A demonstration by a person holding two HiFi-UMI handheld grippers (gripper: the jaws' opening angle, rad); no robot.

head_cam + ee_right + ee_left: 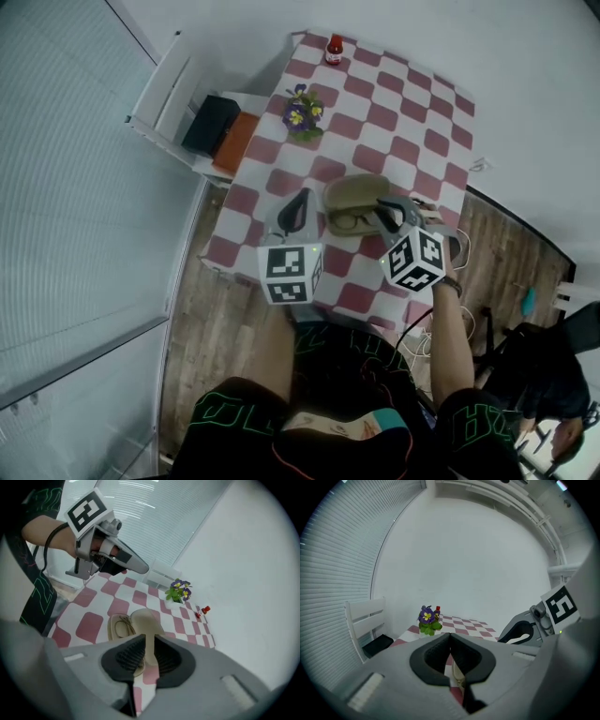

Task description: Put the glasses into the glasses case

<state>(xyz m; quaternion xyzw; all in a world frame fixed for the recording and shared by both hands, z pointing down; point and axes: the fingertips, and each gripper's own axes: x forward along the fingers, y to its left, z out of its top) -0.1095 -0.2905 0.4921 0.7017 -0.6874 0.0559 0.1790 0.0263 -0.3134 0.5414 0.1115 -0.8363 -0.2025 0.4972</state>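
A tan glasses case [356, 192] lies open on the red-and-white checked table [412, 122]. The glasses [349, 222] rest in its near half, and the right gripper view shows them [122, 625] beside the raised lid [143, 618]. My left gripper [300, 199] hovers just left of the case with its jaws shut and empty [450, 637]. At the case's right end is my right gripper [386, 208], whose jaws [150, 639] stand a narrow gap apart with nothing between them. Between the left jaws only a sliver of the case [458, 674] shows.
A pot of purple flowers [302, 112] and a small red bottle [334, 49] stand at the table's far side. A white chair [173, 89] holding a black object [211, 124] is to the left. Wooden floor and cables lie to the right.
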